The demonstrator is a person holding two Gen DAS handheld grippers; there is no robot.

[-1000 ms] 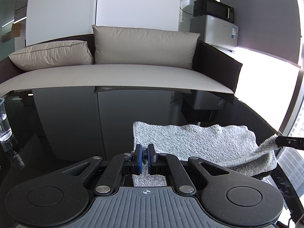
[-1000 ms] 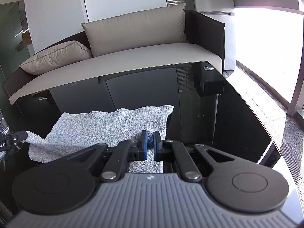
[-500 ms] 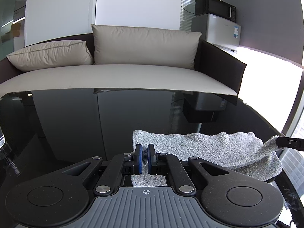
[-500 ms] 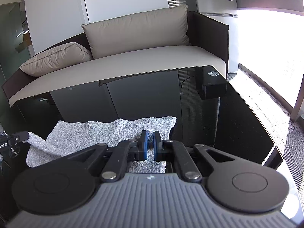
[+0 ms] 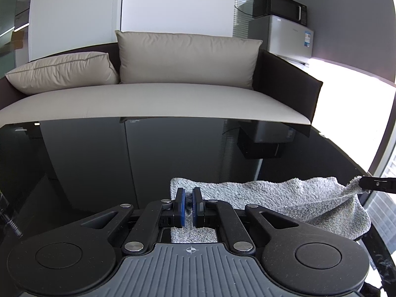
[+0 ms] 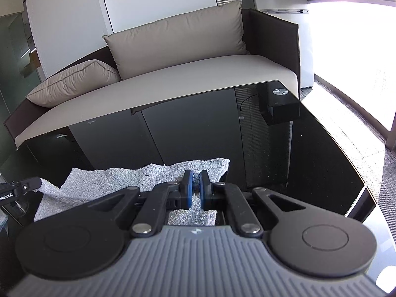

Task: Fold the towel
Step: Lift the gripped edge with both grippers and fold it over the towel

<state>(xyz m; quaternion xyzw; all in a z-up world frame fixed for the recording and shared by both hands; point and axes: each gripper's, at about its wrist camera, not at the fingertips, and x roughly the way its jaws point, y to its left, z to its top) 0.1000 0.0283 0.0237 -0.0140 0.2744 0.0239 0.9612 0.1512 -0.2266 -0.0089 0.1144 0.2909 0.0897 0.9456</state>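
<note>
While both tongs are clenched on the fluffy grey terry towel (image 5: 284, 195), the fold is, by my reading, only partly made. The left tongs (image 5: 188, 206) pinch one near corner between their blue pads, and the right tongs (image 6: 195, 189) pinch the other. Between the two, the lifted edge hangs slack above the part of the towel lying on the glossy black glass tabletop (image 5: 99, 163). What seems left is to carry that held edge across to the far edge, lay it flat, let go, and perhaps fold again.

Beyond the towel, the tabletop is bare up to its far edge, so nothing there blocks the carry. Past that edge stands a beige cushioned sofa with dark sides (image 5: 158, 99). Right of the sofa, a black microwave (image 5: 279, 7) sits on a small silver fridge (image 5: 282, 34).
</note>
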